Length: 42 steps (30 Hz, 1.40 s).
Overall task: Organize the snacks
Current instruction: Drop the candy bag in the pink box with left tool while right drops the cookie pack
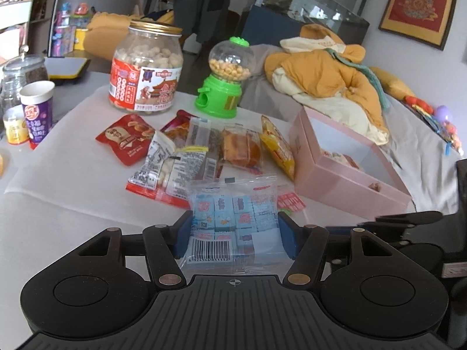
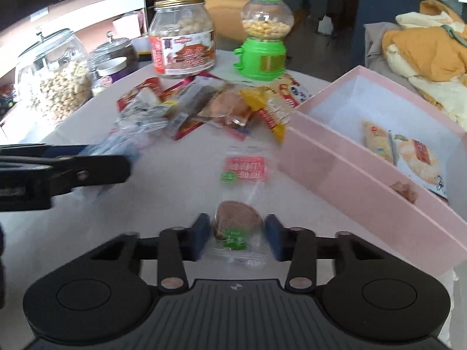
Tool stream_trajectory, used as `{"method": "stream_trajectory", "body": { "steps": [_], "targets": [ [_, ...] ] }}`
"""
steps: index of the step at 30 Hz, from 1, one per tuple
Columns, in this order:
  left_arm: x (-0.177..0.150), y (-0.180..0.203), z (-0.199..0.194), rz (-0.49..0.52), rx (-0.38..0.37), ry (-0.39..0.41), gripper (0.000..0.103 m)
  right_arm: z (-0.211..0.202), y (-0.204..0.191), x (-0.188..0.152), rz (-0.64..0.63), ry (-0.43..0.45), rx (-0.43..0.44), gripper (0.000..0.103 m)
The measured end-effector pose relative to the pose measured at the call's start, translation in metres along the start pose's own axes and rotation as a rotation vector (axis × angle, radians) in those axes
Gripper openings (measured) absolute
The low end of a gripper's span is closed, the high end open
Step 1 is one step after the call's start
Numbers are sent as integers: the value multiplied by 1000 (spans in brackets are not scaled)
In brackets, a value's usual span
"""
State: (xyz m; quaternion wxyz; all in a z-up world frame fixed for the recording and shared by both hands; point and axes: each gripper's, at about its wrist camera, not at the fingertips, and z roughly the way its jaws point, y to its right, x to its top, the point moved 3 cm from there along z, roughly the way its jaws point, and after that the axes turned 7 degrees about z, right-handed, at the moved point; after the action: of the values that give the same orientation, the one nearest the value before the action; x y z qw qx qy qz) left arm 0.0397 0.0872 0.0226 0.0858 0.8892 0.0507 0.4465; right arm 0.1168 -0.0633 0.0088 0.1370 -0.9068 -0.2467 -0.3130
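My left gripper is shut on a clear blue packet of small candy cubes, its blue pads pressing both sides. A heap of snack packets lies on the white cloth beyond it. My right gripper is open around a clear packet holding a brown cake, the pads close to it on each side; the packet rests on the table. The pink box stands to the right and holds two snack packets. The left gripper shows at left in the right wrist view.
A big peanut jar and a green candy dispenser stand behind the heap. A purple cup and glass jars are at the left. A yellow jacket lies behind the pink box.
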Motion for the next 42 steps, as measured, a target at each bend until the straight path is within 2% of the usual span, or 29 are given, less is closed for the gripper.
{"method": "stream_trajectory", "body": {
  "steps": [4,11,15,18,22,25,27,30,33,34,37,39,42],
  "targets": [
    [0,18,-7,67,-4,-6,66,-23,-2,-12,19,8,-7,38],
    [4,56,-19,186,-41,-16,66,-96,22,-22,95,108,53,38],
    [8,71,-23,193,-152,-45,66,-132,40,-28,115,170,21,38],
    [28,87,-19,196,-246,-46,66,-152,56,-27,117,226,-43,38],
    [77,114,10,218,-297,32,66,-166,85,-16,155,313,-153,38],
    [110,119,57,114,-375,69,67,-160,102,-12,177,339,-211,38],
    [120,115,99,33,-401,28,66,-148,110,-6,190,336,-225,38],
    [119,105,129,42,-336,15,64,-128,124,9,243,324,-222,38],
    [120,84,123,41,-338,29,64,-108,138,27,289,317,-222,41],
    [125,73,118,48,-299,43,64,-101,141,32,289,316,-228,45],
    [142,37,113,35,-150,62,64,-81,145,45,259,297,-274,72],
    [148,11,122,2,-119,37,64,-71,136,50,208,301,-290,72],
    [138,-4,148,-41,-122,-53,64,-56,117,55,149,279,-249,74]
  ]
}}
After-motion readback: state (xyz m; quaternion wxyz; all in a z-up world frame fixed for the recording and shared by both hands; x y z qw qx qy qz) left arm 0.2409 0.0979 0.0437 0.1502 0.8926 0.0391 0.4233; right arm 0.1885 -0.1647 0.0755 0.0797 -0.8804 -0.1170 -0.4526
